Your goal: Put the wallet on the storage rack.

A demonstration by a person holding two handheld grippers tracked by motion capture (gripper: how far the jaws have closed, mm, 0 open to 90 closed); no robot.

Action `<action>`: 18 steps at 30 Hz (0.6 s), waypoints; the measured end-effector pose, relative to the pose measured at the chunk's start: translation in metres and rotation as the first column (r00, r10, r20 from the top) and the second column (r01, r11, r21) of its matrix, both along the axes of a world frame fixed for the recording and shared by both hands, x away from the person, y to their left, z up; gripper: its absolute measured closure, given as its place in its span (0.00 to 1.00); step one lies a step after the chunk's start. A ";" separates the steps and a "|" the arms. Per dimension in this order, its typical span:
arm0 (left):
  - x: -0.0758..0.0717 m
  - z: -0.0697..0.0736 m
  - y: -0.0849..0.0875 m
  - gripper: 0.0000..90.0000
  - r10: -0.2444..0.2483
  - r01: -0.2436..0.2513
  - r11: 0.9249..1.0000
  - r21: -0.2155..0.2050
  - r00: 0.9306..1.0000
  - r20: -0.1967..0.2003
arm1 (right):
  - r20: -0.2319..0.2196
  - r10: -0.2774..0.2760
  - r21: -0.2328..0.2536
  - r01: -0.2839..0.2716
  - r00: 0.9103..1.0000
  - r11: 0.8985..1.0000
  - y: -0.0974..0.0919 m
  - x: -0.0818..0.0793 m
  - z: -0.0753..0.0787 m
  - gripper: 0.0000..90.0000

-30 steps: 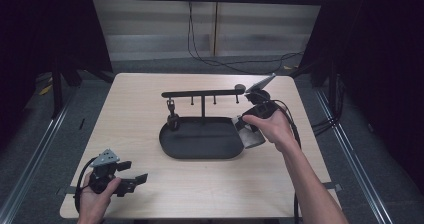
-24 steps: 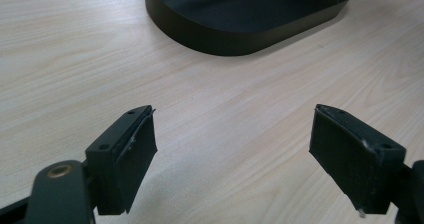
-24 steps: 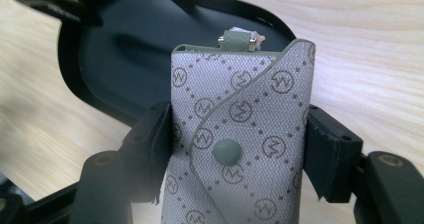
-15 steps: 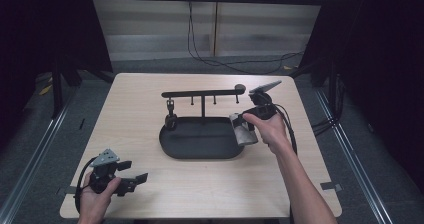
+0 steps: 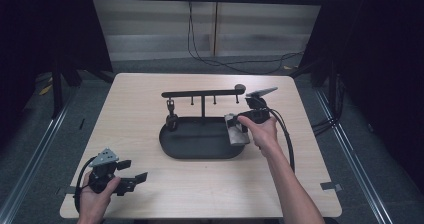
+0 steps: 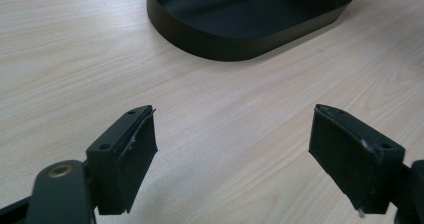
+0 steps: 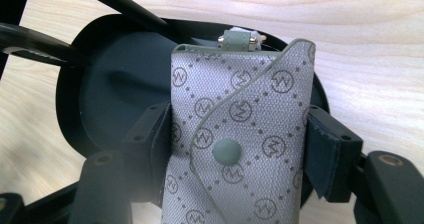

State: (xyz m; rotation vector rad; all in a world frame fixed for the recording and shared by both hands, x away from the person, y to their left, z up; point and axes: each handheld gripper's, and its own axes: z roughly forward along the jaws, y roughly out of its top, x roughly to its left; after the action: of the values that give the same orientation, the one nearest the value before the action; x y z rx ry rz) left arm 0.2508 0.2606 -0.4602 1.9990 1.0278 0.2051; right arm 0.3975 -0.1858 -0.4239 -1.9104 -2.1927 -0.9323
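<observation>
Your right gripper (image 7: 235, 154) clamps a grey monogrammed fabric pouch with a snap button (image 7: 240, 144) by its sides, over the right end of the black oval tray (image 5: 200, 146). Your left gripper (image 6: 232, 149), jaws spread wide, holds nothing above the pale wooden table (image 6: 65, 59).

Lighting's pretty even from overhead on the table (image 5: 150, 109), while everything around it drops into near-black for us. We get soft shadows and a dull sheen inside the black tray (image 6: 240, 14). The near jaws in both gripper views look slightly soft.
</observation>
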 end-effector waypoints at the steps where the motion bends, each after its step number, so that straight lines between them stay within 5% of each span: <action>1: 0.000 0.000 0.000 0.21 -0.001 0.001 1.000 -0.001 1.000 -0.001 | -0.004 -0.001 0.004 0.001 1.000 1.000 0.001 0.001 -0.002 0.39; 18: 0.001 0.000 0.001 0.21 -0.001 0.001 1.000 -0.011 1.000 -0.009 | -0.019 -0.030 0.007 0.030 0.999 1.000 0.007 0.009 -0.029 0.39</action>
State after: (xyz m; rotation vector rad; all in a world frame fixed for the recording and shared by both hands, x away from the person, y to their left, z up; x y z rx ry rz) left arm 0.2514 0.2613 -0.4603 1.9916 1.0317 0.1902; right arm 0.4063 -0.1784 -0.4531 -1.9457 -2.1527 -0.9214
